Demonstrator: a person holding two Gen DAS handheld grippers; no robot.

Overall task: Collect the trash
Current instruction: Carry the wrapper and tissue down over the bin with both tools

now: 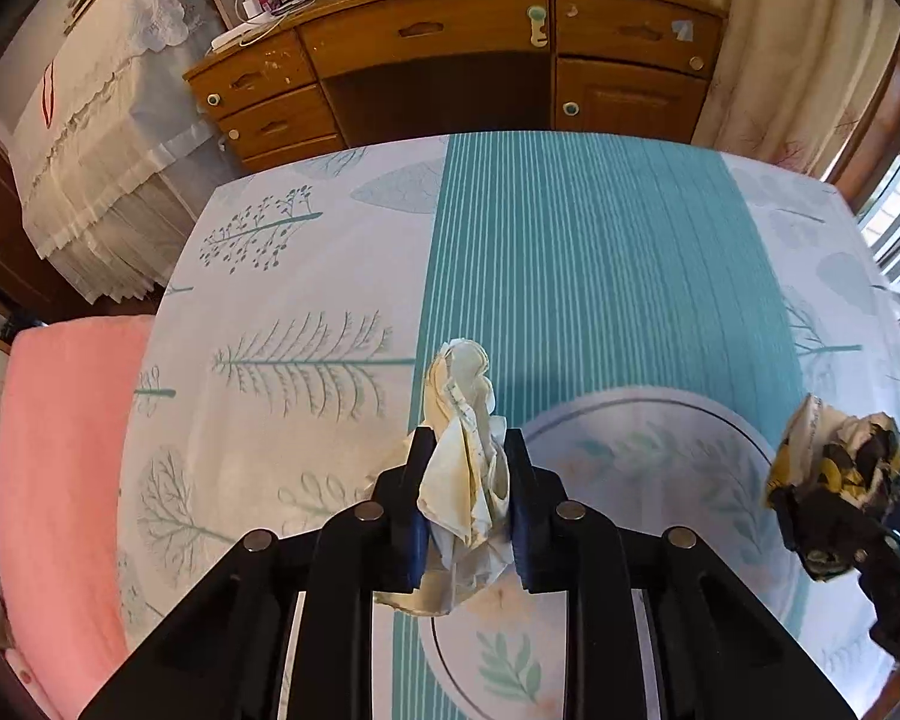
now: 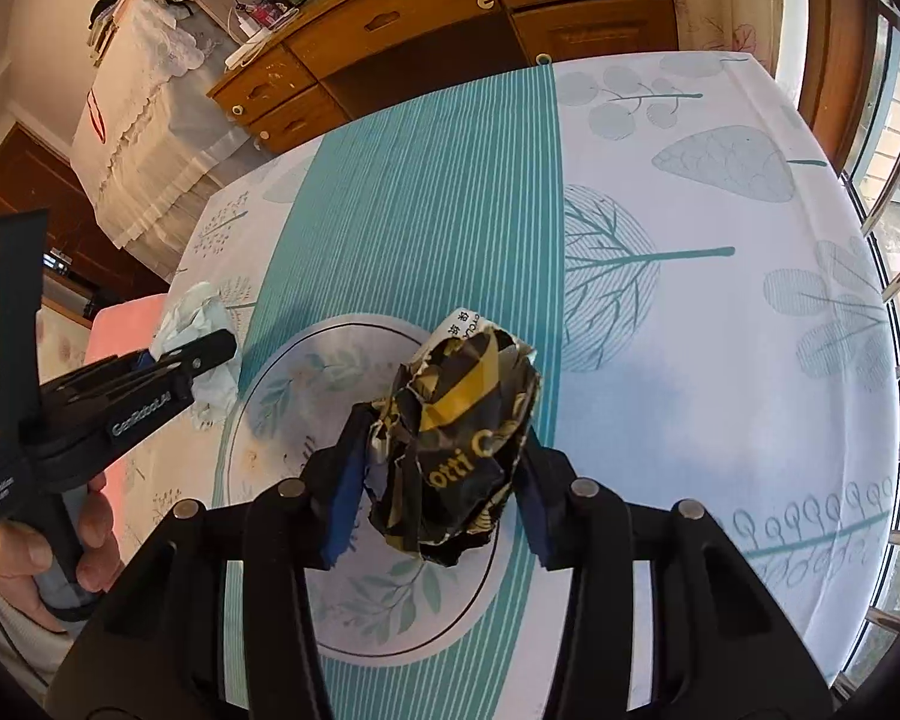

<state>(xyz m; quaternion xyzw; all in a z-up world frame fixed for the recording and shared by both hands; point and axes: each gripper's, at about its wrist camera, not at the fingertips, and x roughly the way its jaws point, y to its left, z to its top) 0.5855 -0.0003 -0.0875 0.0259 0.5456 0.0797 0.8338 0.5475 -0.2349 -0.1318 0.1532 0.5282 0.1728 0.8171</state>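
Cream-white crumpled tissue, stained yellowish, sits pinched between your left gripper's blue pads, held above the tablecloth near the printed circle. Your right gripper clamps a balled black-and-yellow wrapper with printed lettering, raised over that same circle. Your left hand wraps the handle, with the gripper angled up toward the right.
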